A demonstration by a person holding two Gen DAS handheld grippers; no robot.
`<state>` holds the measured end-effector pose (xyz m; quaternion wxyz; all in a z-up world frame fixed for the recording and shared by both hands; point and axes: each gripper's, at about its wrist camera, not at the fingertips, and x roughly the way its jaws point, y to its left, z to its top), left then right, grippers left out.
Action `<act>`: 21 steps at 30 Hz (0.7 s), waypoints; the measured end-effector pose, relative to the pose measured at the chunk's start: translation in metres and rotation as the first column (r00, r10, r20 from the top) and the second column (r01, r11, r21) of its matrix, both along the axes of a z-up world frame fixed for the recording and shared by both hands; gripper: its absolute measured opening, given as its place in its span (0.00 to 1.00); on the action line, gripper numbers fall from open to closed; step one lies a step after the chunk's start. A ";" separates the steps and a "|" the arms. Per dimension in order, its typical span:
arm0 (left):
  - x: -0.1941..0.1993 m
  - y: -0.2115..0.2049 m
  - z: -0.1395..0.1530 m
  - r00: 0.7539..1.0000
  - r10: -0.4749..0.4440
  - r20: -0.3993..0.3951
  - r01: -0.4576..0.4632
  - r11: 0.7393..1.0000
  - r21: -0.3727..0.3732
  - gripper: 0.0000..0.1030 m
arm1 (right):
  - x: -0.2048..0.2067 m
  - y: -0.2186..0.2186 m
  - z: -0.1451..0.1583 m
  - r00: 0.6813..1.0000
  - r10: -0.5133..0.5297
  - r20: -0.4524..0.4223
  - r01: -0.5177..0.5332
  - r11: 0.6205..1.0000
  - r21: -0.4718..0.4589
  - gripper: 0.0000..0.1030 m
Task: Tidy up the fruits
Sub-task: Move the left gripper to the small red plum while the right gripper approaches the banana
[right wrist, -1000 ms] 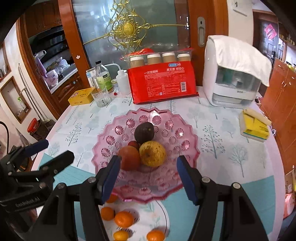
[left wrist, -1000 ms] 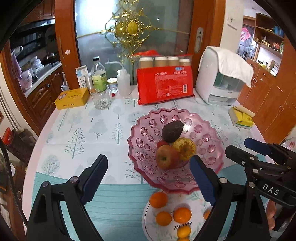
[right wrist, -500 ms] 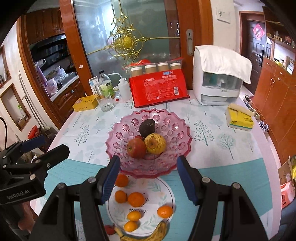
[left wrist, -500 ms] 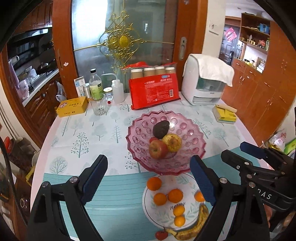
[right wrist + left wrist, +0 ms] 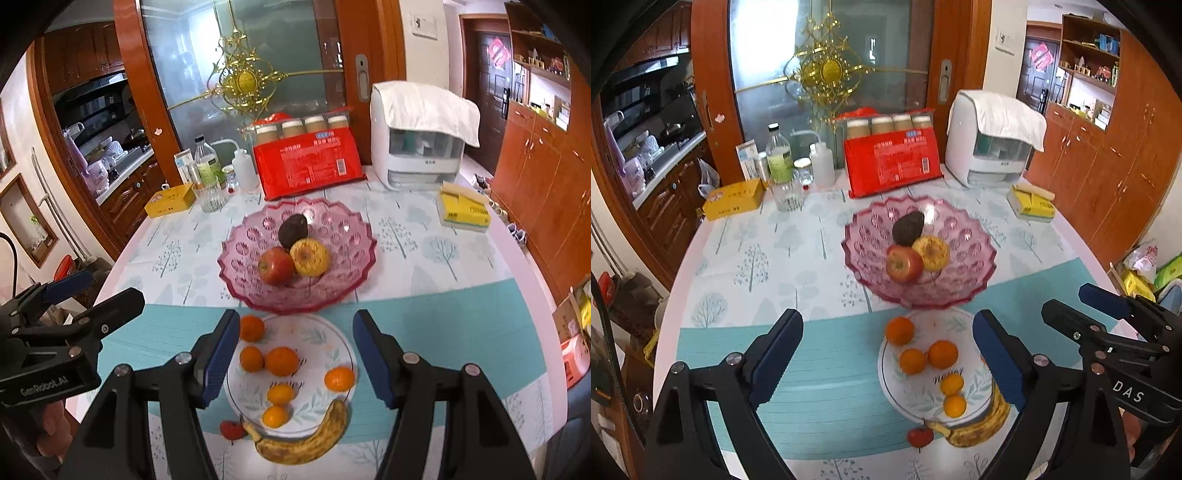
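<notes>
A pink glass bowl (image 5: 960,229) (image 5: 332,214) in the middle of the table holds a red apple (image 5: 904,264) (image 5: 275,266), a yellow fruit (image 5: 931,253) (image 5: 309,256) and a dark avocado (image 5: 908,229) (image 5: 292,229). In front of it a white plate (image 5: 923,391) (image 5: 317,343) carries several oranges, with one orange (image 5: 899,329) at its far left rim. A spotted banana (image 5: 306,443) and a small red fruit (image 5: 232,429) lie at the plate's near edge. My left gripper (image 5: 886,325) hovers over the plate, its jaws opening with nothing between them. My right gripper (image 5: 296,321) hangs beside it, open and empty.
Along the far side stand a red package (image 5: 892,168), a white appliance under a cloth (image 5: 993,147), bottles and a glass (image 5: 788,192), and a yellow box (image 5: 733,199). A yellow pack (image 5: 1030,205) lies at the right. The round table's edge curves close on both sides.
Both grippers have drawn back and a little up from the pink bowl. The bowl looks smaller, and the plate with oranges, banana and small red fruit has come into view.
</notes>
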<state>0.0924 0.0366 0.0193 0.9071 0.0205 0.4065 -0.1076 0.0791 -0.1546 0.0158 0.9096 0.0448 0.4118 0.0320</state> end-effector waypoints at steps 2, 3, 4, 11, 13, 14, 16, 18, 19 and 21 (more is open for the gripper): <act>-0.002 0.001 -0.010 1.000 -0.008 -0.015 0.008 1.000 0.006 0.90 | -0.005 0.000 -0.008 1.000 -0.009 -0.012 0.009 1.000 -0.002 0.62; -0.004 0.001 -0.014 1.000 -0.015 -0.021 0.015 1.000 0.007 0.90 | -0.006 0.000 -0.011 1.000 -0.014 -0.019 0.014 1.000 -0.001 0.62; -0.005 0.001 -0.018 0.999 -0.021 -0.028 0.022 1.000 0.009 0.90 | -0.008 0.000 -0.015 0.999 -0.020 -0.028 0.020 1.000 0.001 0.62; -0.009 0.002 -0.059 0.990 -0.063 -0.123 0.064 0.998 0.008 0.90 | -0.020 -0.012 -0.053 0.992 -0.067 -0.108 0.070 0.997 0.031 0.62; -0.010 0.000 -0.066 0.988 -0.070 -0.135 0.073 0.997 0.018 0.90 | -0.024 -0.016 -0.063 0.988 -0.079 -0.130 0.085 0.995 0.043 0.62; -0.010 -0.001 -0.070 0.988 -0.073 -0.136 0.077 0.997 0.024 0.90 | -0.026 -0.018 -0.068 0.986 -0.087 -0.143 0.095 0.994 0.049 0.62; -0.011 -0.003 -0.074 0.987 -0.078 -0.141 0.083 0.996 0.032 0.90 | -0.029 -0.021 -0.077 0.982 -0.099 -0.163 0.109 0.993 0.052 0.62; -0.011 -0.005 -0.079 0.985 -0.084 -0.150 0.090 0.995 0.034 0.90 | -0.032 -0.023 -0.086 0.977 -0.110 -0.185 0.122 0.991 0.056 0.62; -0.011 -0.005 -0.081 0.984 -0.087 -0.155 0.093 0.995 0.034 0.90 | -0.033 -0.023 -0.090 0.975 -0.113 -0.193 0.126 0.990 0.058 0.62; -0.012 -0.007 -0.086 0.981 -0.093 -0.168 0.100 0.994 0.035 0.90 | -0.035 -0.025 -0.097 0.970 -0.122 -0.210 0.136 0.989 0.056 0.62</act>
